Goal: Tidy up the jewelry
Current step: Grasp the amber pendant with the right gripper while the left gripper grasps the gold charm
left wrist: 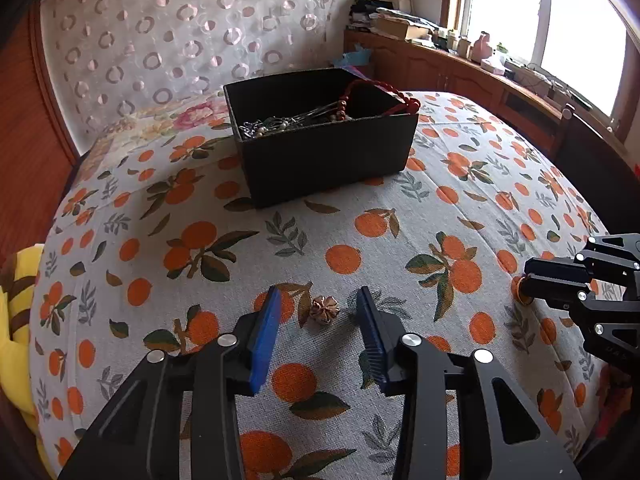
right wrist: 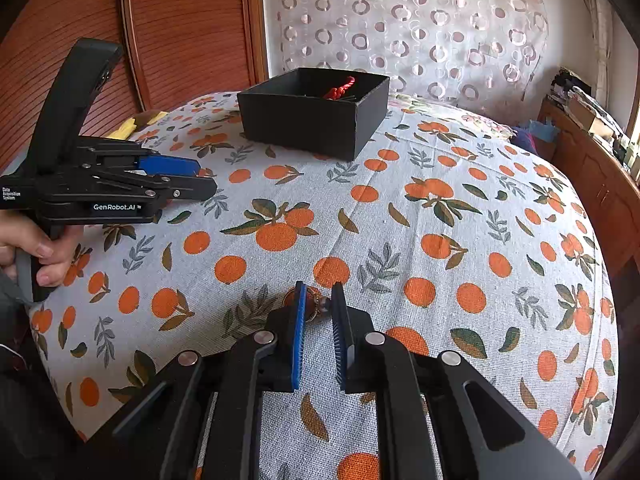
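A small copper flower-shaped ornament [left wrist: 324, 310] lies on the orange-print cloth between the open jaws of my left gripper [left wrist: 320, 304], touching neither pad. A black box [left wrist: 320, 148] farther back holds a red bead necklace [left wrist: 360, 98] and silvery jewelry [left wrist: 276, 122]. My right gripper [right wrist: 319, 300] has its jaws close together around an orange ring-like piece [right wrist: 314, 307] on the cloth; the left pad covers part of it. In the left wrist view the right gripper [left wrist: 524, 284] sits at the right edge with the orange piece [left wrist: 520, 290] at its tip. The box also shows in the right wrist view [right wrist: 312, 120].
A yellow cushion [left wrist: 16, 320] lies off the bed's left edge. A wooden sideboard [left wrist: 460, 72] with clutter runs under the window on the right. A wooden panel [right wrist: 180, 28] and a patterned curtain [left wrist: 180, 32] stand behind the bed. My hand [right wrist: 36, 248] holds the left gripper's handle.
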